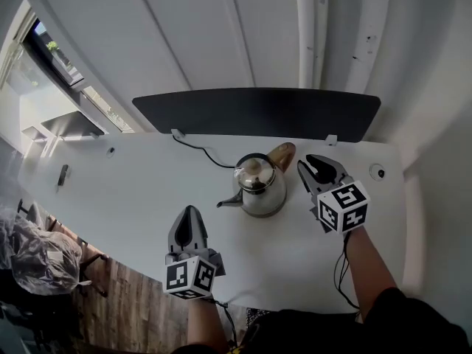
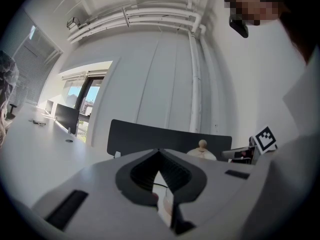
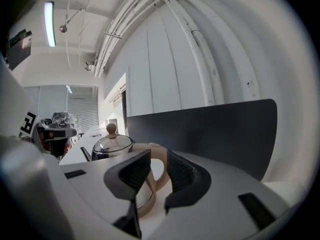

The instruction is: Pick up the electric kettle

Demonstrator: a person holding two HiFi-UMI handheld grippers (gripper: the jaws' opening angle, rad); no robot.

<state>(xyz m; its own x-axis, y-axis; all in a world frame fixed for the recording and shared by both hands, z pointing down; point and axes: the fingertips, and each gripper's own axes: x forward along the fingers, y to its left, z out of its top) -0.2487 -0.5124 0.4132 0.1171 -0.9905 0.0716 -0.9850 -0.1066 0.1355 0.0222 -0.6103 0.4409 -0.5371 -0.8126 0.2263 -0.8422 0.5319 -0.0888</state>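
Kettle (image 1: pixel 259 186) mid-frame on worktop (image 1: pixel 133 190). Right tongs (image 3: pixel 157 176) part open, handle (image 3: pixel 159 160) lined up in gap, ungripped: advance, clamp squarely, then lift. Left tongs (image 1: pixel 189 214) closed, empty, lower left.

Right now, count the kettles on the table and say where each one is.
1. The electric kettle stands on the white table, its tan handle toward the right gripper. No other shows.

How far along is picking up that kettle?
Early. The kettle sits on the table, not yet lifted. The right gripper is at its handle, jaws apart with the handle between them, not gripped. Closing and lifting remain. The left gripper is shut, aside.
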